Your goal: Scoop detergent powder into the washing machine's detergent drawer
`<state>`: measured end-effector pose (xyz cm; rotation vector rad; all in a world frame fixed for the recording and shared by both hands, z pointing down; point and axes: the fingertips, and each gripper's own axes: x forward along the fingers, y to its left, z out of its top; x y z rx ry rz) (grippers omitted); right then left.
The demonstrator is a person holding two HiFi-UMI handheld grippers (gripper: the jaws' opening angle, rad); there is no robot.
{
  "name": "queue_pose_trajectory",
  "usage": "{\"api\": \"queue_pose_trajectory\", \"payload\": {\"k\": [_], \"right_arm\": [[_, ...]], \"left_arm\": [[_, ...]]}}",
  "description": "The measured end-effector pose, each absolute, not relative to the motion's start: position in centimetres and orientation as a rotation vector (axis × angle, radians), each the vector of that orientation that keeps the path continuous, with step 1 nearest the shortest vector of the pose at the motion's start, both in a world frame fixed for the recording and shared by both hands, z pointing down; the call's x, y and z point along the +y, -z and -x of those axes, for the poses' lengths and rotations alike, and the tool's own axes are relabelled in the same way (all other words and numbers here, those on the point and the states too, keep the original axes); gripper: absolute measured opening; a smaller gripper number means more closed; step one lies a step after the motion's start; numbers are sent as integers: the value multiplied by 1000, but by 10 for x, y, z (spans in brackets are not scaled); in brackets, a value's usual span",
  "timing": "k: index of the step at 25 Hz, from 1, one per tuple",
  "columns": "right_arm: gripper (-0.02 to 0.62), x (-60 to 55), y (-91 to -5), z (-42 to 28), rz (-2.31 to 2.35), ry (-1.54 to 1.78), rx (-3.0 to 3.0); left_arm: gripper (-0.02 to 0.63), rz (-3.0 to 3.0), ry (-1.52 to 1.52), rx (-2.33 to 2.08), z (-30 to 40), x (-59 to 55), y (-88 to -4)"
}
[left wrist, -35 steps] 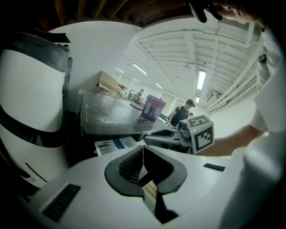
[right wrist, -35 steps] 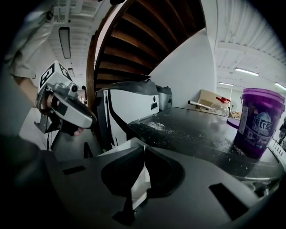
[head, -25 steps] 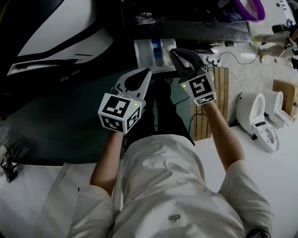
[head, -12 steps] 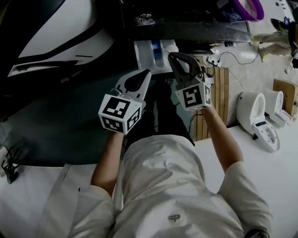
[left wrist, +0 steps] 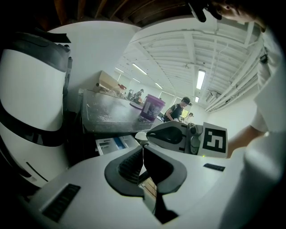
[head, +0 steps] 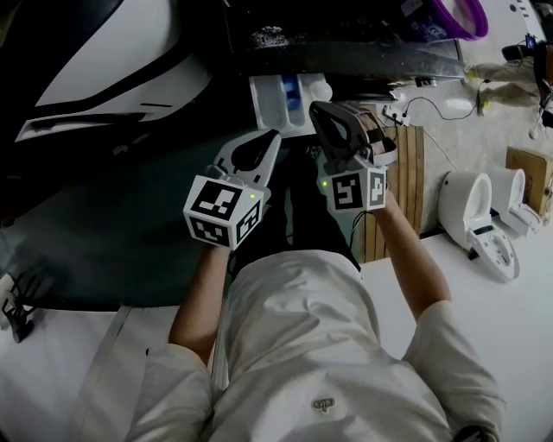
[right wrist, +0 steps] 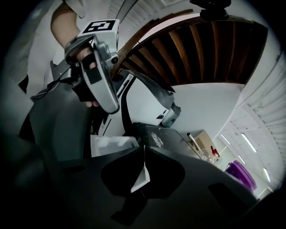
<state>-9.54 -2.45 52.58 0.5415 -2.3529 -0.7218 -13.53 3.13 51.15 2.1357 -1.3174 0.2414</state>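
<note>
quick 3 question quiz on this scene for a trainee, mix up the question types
1. True or false: the left hand-held gripper and the right hand-held gripper both have their jaws wide apart.
2. The detergent drawer is: A) pulled open, B) pushed fully shut, C) lying on the floor.
3. What colour is the tub at the head view's top right?

Key: 1 false, both are shut on nothing; 2 A; 3 purple.
</note>
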Motion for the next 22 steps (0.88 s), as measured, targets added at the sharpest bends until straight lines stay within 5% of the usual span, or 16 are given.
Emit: {"api": "queue_pose_trajectory", "payload": {"k": [22], "right_arm": [[15,-15,-482,90,-759,598,-2425]], "left_arm": [[20,-2202,-223,-1297,141,52,-492]]}}
